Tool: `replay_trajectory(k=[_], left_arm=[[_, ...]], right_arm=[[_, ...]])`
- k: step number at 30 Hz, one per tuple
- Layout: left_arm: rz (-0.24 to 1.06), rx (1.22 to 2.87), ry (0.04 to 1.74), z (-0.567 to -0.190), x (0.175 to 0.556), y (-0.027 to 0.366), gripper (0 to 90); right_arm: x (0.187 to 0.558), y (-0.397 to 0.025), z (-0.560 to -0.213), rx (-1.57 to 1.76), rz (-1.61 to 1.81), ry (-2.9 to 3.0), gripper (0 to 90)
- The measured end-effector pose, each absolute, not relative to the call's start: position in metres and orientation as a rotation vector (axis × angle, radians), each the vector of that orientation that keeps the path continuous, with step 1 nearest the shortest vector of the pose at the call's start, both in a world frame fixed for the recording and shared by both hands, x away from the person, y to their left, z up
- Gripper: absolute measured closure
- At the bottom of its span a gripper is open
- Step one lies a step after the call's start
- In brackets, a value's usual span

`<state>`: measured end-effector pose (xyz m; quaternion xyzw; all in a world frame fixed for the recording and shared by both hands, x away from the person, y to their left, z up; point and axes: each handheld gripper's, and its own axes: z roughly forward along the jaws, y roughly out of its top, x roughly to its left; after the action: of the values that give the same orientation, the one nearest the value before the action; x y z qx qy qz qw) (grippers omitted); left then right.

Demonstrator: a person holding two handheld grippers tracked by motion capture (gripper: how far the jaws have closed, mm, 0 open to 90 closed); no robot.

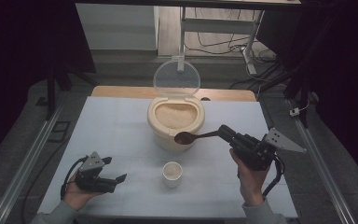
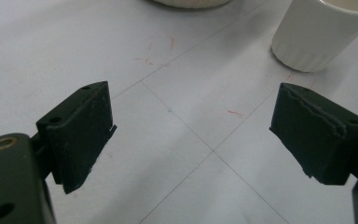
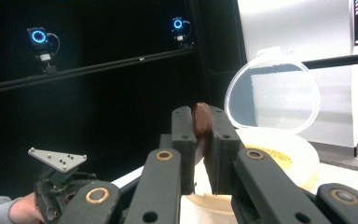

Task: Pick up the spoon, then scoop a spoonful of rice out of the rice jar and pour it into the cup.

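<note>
Spoon [image 1: 193, 136] held level above the counter [image 1: 121, 130] by the right hand-held gripper [image 1: 224, 131], whose jaws are pressed against the handle end; the dark brown bowl of the spoon hangs over the near rim of the cream rice container [image 1: 175, 123], pointing toward the person's left. In the right gripper view the same spoon [image 3: 201, 122] stands edge-on between the two black jaws, with the container [image 3: 284, 158] just beyond and below it. The container sits at the middle of the counter, filled with pale grain, its clear round lid [image 1: 176, 77] hinged up and standing upright behind the opening; the lid [image 3: 274, 95] is also seen in the right gripper view. A small white cup [image 1: 172, 173] stands on the counter nearer the person, in front of the container and apart from it, slightly left of the right hand [image 1: 251, 179]. The left hand-held gripper [image 1: 114, 179] rests low at the near left of the counter, held in the left hand [image 1: 77, 193], its jaws spread wide and gripping nothing. In the left gripper view the cup [image 2: 319, 32] appears beyond the right jaw, at the upper right, and bare white counter [image 2: 191, 121] with thin grid lines lies between the jaws.
</note>
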<state>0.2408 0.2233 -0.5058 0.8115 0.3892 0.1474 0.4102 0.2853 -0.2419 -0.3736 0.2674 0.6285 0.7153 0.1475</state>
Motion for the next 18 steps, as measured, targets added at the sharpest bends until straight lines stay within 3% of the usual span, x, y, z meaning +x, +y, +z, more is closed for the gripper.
replay_trajectory(k=[18], left_arm=[[0.368, 2.043, 0.98, -0.506, 0.241, 0.224, 12.6]], right_arm=[[0.314, -0.242, -0.357, 0.832, 2.04, 1.73, 83.7]])
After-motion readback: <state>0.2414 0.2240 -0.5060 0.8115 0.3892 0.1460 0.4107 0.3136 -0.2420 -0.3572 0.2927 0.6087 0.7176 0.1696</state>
